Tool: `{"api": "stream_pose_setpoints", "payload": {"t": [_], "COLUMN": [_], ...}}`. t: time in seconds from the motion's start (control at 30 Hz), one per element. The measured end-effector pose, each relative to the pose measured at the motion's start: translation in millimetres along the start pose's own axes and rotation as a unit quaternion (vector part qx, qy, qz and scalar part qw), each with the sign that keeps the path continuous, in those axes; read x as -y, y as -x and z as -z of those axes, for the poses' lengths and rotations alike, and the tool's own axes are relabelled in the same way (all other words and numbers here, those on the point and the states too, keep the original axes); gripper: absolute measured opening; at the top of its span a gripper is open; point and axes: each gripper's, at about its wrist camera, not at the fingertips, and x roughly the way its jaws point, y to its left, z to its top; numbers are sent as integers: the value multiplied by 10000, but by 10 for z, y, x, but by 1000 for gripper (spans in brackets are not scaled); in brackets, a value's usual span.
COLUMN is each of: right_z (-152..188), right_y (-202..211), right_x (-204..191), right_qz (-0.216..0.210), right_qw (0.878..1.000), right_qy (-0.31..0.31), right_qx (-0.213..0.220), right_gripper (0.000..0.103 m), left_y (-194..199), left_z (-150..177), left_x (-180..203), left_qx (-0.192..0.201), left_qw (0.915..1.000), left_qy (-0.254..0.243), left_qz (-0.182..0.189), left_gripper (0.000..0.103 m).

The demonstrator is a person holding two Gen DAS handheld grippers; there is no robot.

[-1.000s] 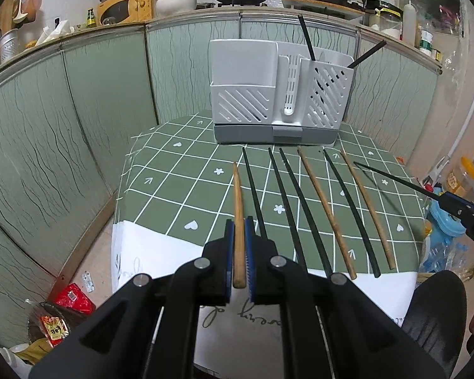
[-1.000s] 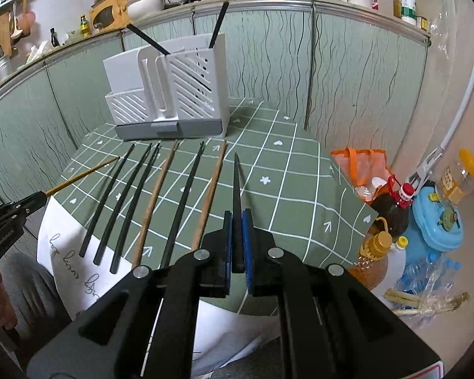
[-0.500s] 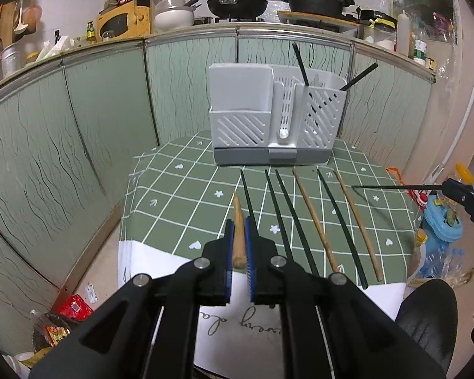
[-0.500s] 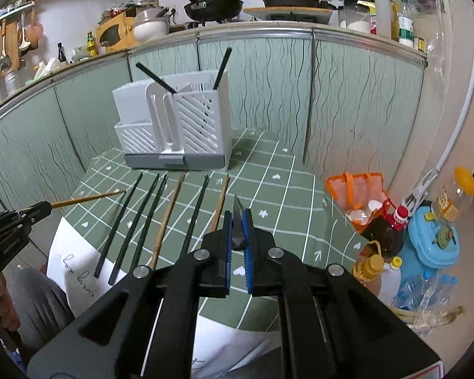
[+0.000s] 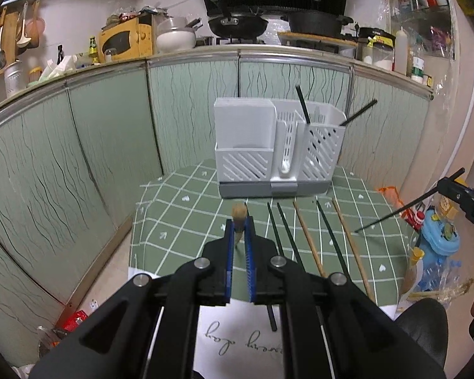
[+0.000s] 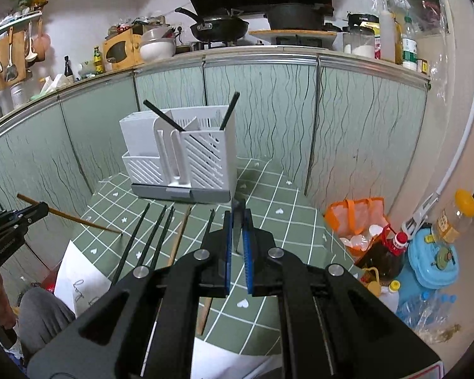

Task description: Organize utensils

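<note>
Gripping end-on: left gripper [image 5: 239,233] clamps wooden chopstick [image 5: 239,218], length foreshortened; right gripper [image 6: 237,230] pinches black chopstick [image 6: 237,218], tip hidden ahead.

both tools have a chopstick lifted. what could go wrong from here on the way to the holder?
1. The left tool pinches the wooden chopstick near one end, so it could pivot or slip.
2. The black chopstick in the right tool hangs out long; it may catch the holder wall or the two black sticks already leaning inside.
3. A low swing could scatter the row on the tablecloth.
</note>
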Motion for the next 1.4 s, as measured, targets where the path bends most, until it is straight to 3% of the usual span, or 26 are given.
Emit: {"api": "stream_pose_setpoints", "payload": {"t": [0.6,1.4], "right_z": [-539,-1641], "right_y": [95,216], "right_x": [-88,-24], "right_qz": [-239,-928], "right_qw": [9990,9930], "right_qy": [310,450], "right_qx": [236,574], "right_gripper": [6,6], "left_y": [59,103], "left_z": [-565,-1705], "left_x": [-79,37], "left_qx": [210,749], "left_qw": [9986,9860], "left_qy": [-83,-528], "left_qz": [471,1394], "left_gripper": [8,8]}}
